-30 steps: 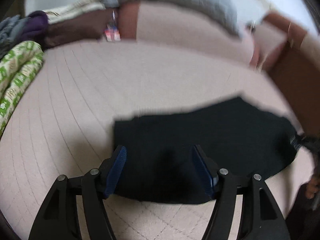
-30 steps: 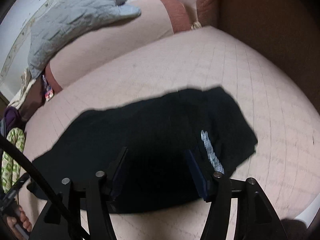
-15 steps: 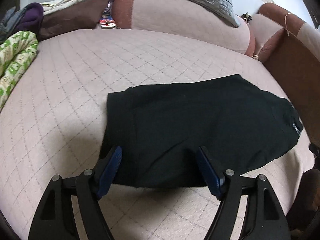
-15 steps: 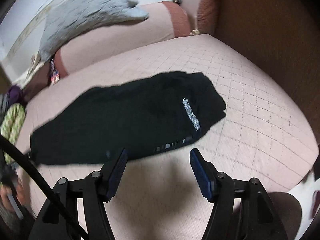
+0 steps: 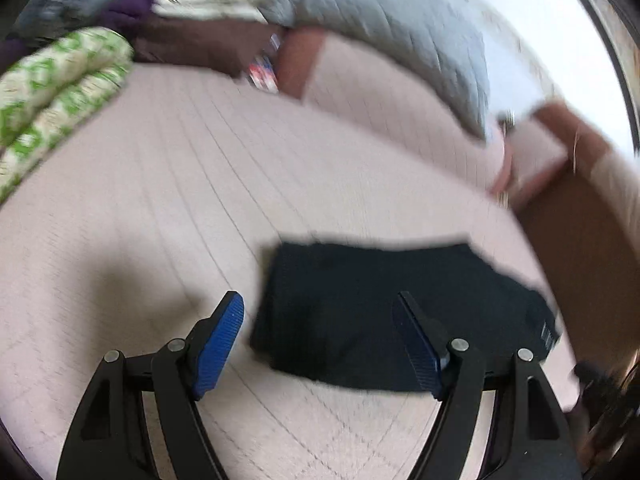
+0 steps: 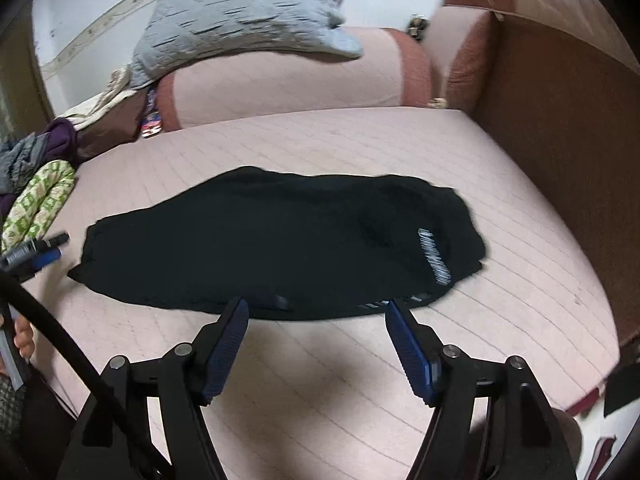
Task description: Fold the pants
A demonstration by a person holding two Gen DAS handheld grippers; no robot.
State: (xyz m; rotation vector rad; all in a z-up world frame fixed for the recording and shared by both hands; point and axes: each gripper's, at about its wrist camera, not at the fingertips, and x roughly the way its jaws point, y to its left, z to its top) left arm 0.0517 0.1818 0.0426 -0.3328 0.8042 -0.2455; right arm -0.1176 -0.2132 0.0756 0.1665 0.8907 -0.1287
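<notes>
The black pants point(image 6: 280, 240) lie folded in a long flat band on the pink quilted sofa seat point(image 6: 360, 360), with a white printed logo near their right end. They also show in the left wrist view point(image 5: 392, 312), blurred. My left gripper point(image 5: 320, 320) is open and empty, hovering over the pants' left end. It also shows in the right wrist view point(image 6: 40, 252), beside the pants' left edge. My right gripper point(image 6: 316, 316) is open and empty, just in front of the pants' near edge.
A green-and-white patterned cloth point(image 5: 52, 92) and a pile of purple and grey clothes point(image 6: 36, 152) lie at the seat's left end. A grey quilted blanket point(image 6: 240, 20) drapes over the backrest. The brown armrest point(image 6: 560, 140) bounds the seat on the right.
Both grippers have drawn back from the pants, which now lie flat. The left gripper has swung left, so the pants sit further right in its view.
</notes>
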